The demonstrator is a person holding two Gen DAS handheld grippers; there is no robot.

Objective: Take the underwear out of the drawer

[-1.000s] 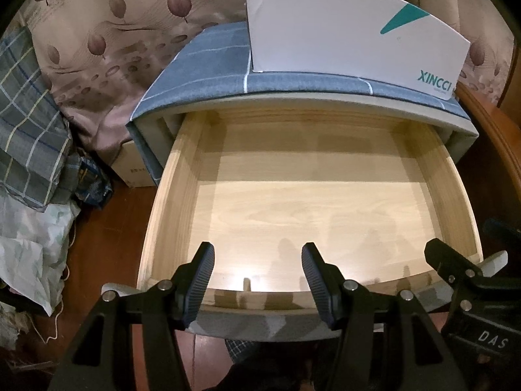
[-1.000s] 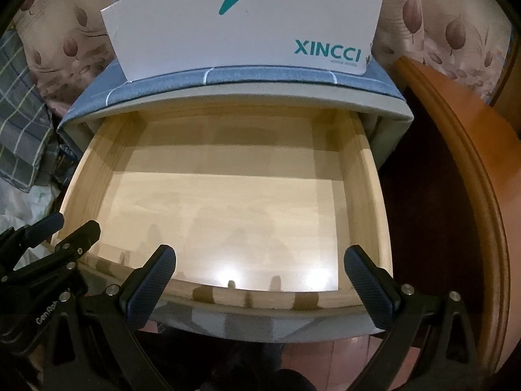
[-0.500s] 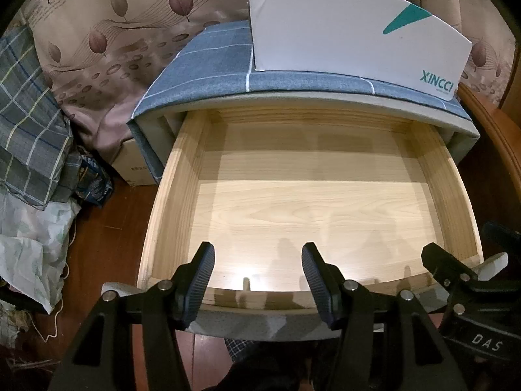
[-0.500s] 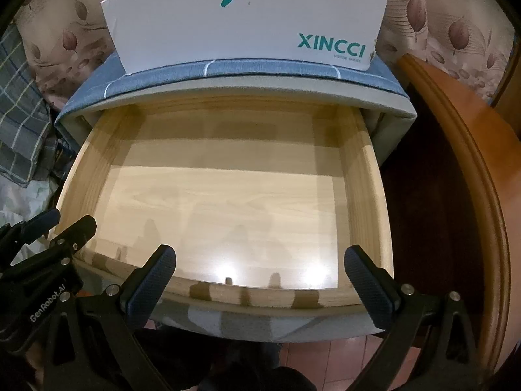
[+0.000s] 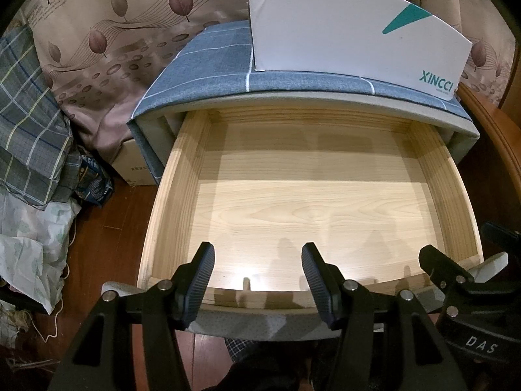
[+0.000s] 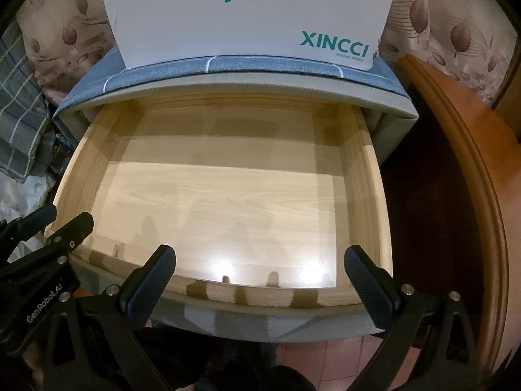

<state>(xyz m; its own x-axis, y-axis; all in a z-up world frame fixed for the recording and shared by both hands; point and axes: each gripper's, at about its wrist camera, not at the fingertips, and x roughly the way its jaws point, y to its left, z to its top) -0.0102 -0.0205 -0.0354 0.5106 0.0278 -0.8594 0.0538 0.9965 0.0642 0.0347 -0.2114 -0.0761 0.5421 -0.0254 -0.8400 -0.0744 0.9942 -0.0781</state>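
Observation:
The pale wooden drawer is pulled out of a grey bedside cabinet, and its floor is bare: no underwear shows in either view. My left gripper hovers over the drawer's front edge, open, with nothing between its fingers. My right gripper hangs over the same front edge, open wider and also holding nothing. Each gripper shows at the edge of the other's view: the right one and the left one.
A white XINCCI box stands on the blue checked cloth covering the cabinet top. Plaid fabric, a plastic bag and a cardboard box lie at the left. A curved wooden frame runs along the right.

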